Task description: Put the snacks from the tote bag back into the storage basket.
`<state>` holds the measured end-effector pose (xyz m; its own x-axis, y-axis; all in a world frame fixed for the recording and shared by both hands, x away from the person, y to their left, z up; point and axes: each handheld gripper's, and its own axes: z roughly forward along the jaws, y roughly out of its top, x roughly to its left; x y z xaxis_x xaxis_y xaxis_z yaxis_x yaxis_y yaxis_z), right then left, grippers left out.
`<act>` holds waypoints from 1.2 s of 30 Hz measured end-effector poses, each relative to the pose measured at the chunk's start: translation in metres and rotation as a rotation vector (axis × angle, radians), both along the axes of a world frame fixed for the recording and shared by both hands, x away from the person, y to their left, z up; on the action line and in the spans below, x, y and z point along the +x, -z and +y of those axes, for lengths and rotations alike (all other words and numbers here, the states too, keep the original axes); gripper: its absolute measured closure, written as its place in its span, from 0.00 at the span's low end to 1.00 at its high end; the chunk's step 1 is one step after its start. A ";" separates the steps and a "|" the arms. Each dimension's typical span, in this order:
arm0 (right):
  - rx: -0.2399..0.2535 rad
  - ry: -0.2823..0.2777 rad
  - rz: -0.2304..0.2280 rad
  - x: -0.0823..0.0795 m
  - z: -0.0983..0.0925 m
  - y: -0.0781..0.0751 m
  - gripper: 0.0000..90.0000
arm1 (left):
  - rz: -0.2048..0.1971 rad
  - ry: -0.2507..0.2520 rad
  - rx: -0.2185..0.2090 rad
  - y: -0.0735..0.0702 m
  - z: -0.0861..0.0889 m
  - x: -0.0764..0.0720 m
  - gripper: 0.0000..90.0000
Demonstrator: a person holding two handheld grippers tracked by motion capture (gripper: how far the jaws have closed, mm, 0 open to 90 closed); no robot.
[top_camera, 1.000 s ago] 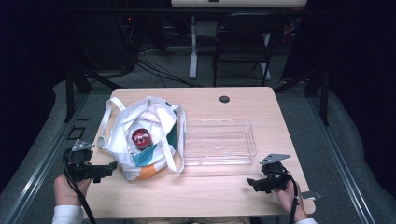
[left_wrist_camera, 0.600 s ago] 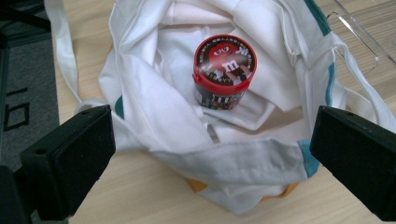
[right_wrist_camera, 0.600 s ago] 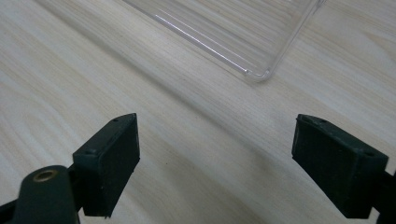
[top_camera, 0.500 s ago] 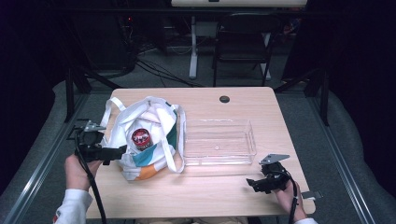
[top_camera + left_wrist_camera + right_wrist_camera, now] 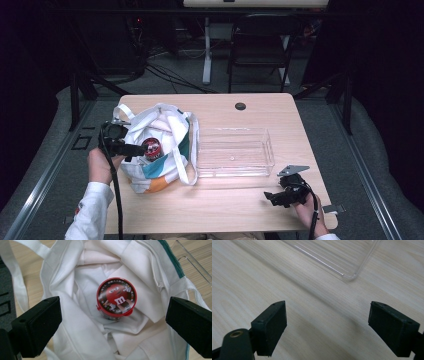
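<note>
A white cloth tote bag (image 5: 165, 135) with teal and orange patches lies open on the left of the wooden table (image 5: 235, 210). Inside it stands a red-lidded candy tub (image 5: 151, 148) (image 5: 116, 300), lid up. My left gripper (image 5: 135, 149) (image 5: 112, 322) hovers open over the bag's mouth, its jaws wide on either side of the tub and above it. My right gripper (image 5: 270, 197) (image 5: 327, 327) rests open near the table's front right, nothing between its jaws. A clear plastic tray (image 5: 235, 172) (image 5: 342, 262) sits empty just right of the bag.
A small black round cap (image 5: 240, 106) sits near the table's far edge. A black chair (image 5: 260, 45) and a desk leg (image 5: 206, 50) stand beyond the table. Bare wood lies in front of the tray and around the right gripper.
My left gripper rose from the table's left front and moved forward over the bag's opening, now pointing at the tub. The right gripper stayed where it was.
</note>
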<state>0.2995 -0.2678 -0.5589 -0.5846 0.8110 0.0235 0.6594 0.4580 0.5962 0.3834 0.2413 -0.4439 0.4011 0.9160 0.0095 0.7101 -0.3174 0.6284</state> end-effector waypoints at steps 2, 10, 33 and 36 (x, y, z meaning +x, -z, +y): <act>0.003 -0.001 0.007 -0.001 0.000 -0.001 0.16 | 0.001 0.011 0.003 0.001 -0.004 0.004 0.01; 0.003 0.012 0.009 0.000 0.001 0.001 0.16 | 0.039 0.028 0.018 0.009 -0.007 0.023 0.01; -0.012 0.031 0.008 -0.002 -0.001 0.003 0.16 | 0.182 0.036 0.057 0.036 -0.020 0.054 0.01; -0.015 0.021 0.004 -0.004 0.000 0.001 0.16 | 0.206 0.038 0.058 0.039 -0.020 0.056 0.01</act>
<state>0.2960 -0.2681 -0.5601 -0.5676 0.8232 0.0134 0.6711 0.4533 0.5866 0.4391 0.2209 -0.4834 0.4346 0.9003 -0.0239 0.8085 -0.3783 0.4507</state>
